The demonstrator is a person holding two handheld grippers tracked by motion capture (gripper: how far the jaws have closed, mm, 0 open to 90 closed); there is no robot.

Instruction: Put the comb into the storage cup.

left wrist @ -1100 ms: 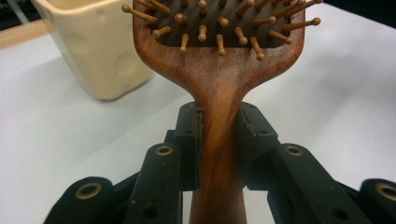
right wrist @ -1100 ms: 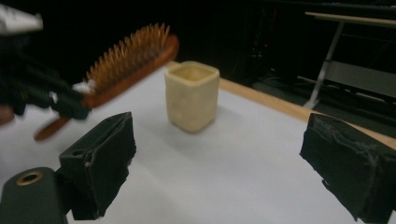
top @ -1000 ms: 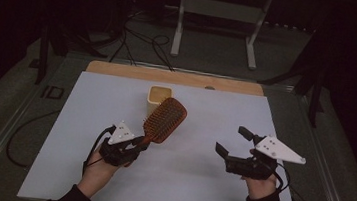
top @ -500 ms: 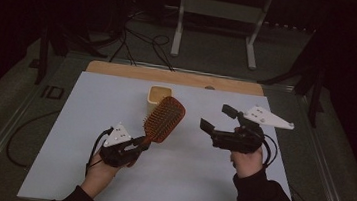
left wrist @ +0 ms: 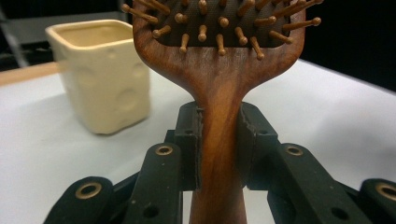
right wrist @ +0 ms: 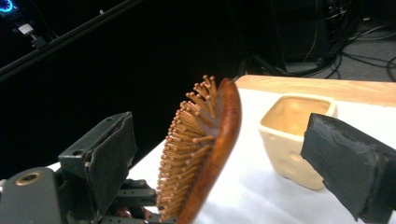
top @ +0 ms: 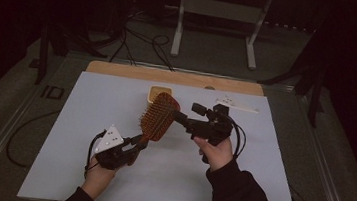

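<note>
A wooden paddle hairbrush [top: 158, 117] with wooden bristles is held up off the white table, its head tilted away from me. My left gripper [top: 131, 148] is shut on the brush's handle [left wrist: 219, 140], one pad pressing each side. My right gripper [top: 189, 112] is open at the right side of the brush head. In the right gripper view the brush head [right wrist: 205, 149] stands edge-on between the two spread pads [right wrist: 109, 158], and neither pad touches it. A cream square cup [top: 159, 94] stands just behind the brush, also seen as the cup [left wrist: 100, 74] and the cup [right wrist: 294, 135].
A white mat [top: 89, 121] covers the table, with a wooden strip [top: 119, 70] along its far edge. Behind the table are a metal stand [top: 215, 14] and cables on the floor. Open mat lies on both sides of the hands.
My right gripper has moved left and away from me, from the mat's right side up to the brush head. The left gripper and the brush have stayed put.
</note>
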